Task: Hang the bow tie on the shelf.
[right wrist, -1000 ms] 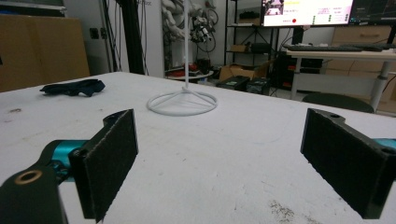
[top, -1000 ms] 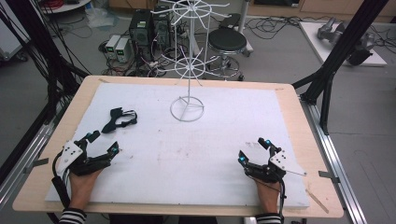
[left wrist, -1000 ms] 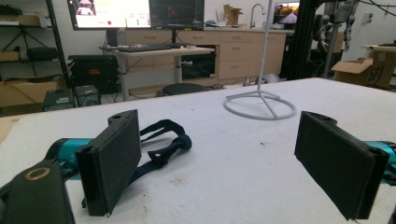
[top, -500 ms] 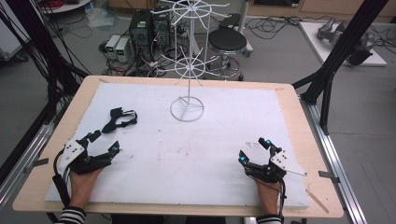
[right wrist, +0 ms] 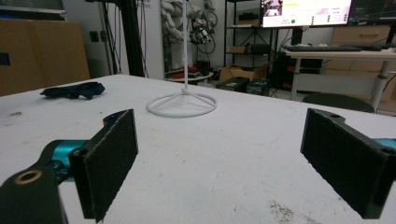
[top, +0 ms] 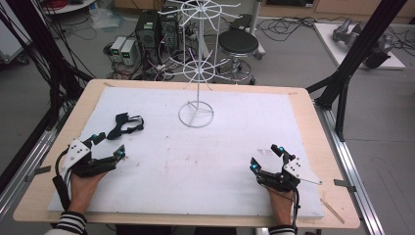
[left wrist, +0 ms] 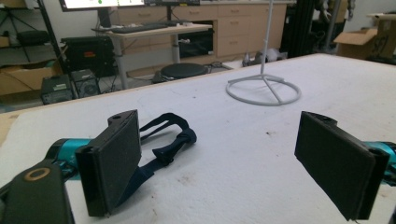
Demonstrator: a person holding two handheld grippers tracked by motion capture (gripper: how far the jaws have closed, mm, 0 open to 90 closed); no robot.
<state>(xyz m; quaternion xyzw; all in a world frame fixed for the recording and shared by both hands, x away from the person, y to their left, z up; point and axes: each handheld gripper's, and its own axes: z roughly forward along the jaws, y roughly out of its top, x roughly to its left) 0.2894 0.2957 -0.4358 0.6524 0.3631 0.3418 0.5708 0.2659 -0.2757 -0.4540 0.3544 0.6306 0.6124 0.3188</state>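
Resting on the table [top: 303,122], left gripper [top: 107,146] and right gripper [top: 266,157], jaws wide apart, holding nothing

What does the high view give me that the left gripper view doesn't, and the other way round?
High view alone: both hands, the right tool resting open on the white table cover, and the wire rack's upper tiers. Left gripper view alone: a close look along the left tool, its pads wide apart with nothing between them, plus desks and monitors behind. Both share the black strap just ahead of the left tool and the rack's ring base.
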